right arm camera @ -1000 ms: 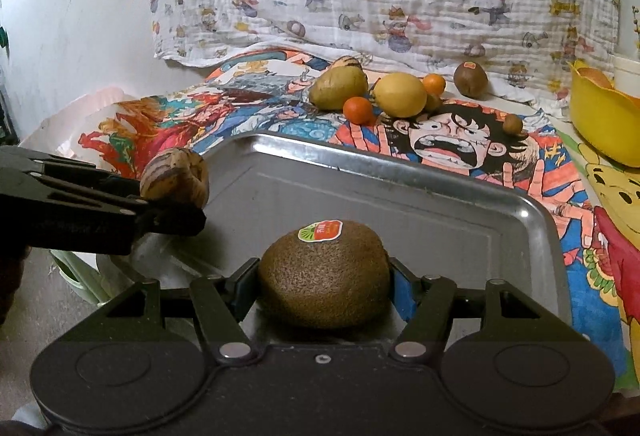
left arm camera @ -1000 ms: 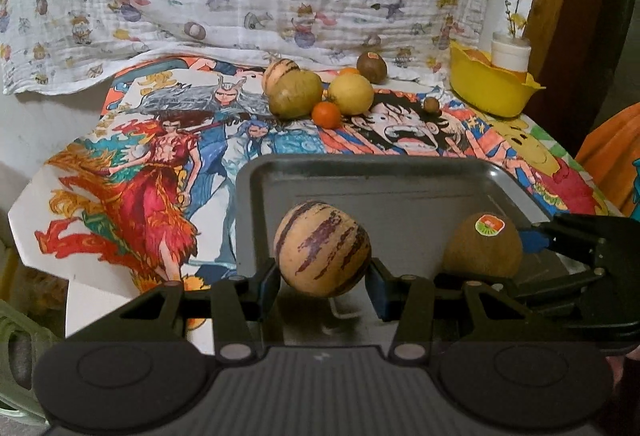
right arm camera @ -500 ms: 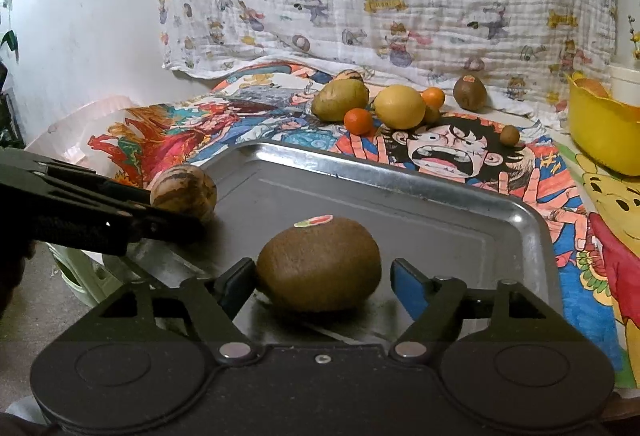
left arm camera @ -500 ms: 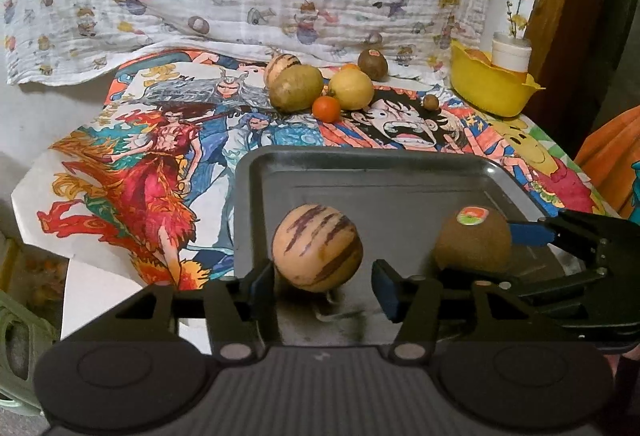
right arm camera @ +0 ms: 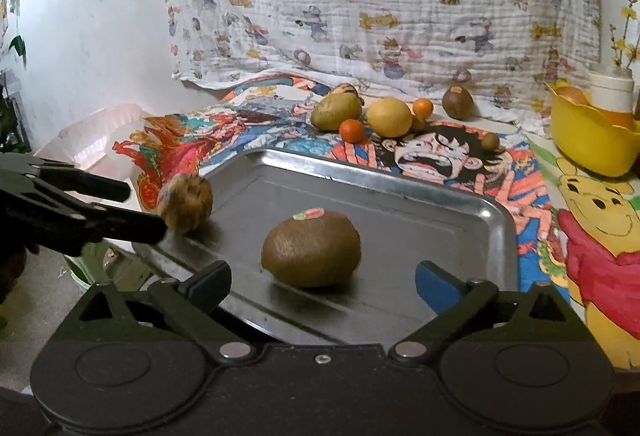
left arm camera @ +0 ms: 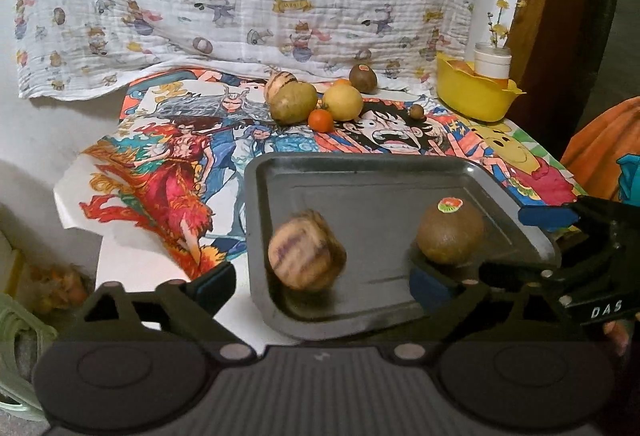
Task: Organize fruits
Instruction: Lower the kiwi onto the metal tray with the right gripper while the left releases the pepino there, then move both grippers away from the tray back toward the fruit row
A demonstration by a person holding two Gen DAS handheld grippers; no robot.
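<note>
The left gripper [left arm camera: 322,290] is standing with its fingers wide apart, gripping nothing. The striped fruit [left arm camera: 306,250], blurred, is lying in the metal tray [left arm camera: 360,172] near its left rim. The right gripper [right arm camera: 324,286] is likewise spread apart, and the brown kiwi [right arm camera: 311,249] with a sticker is sitting loose in the tray between its fingers, touching neither. Beyond the tray, on the cartoon-printed cloth [left arm camera: 172,164], a cluster of other fruits is sitting: a green-brown fruit [left arm camera: 293,102], a lemon [left arm camera: 342,102], a small orange [left arm camera: 320,120] and another kiwi [left arm camera: 362,78]. A yellow bowl [left arm camera: 474,96] is standing at the far right.
</note>
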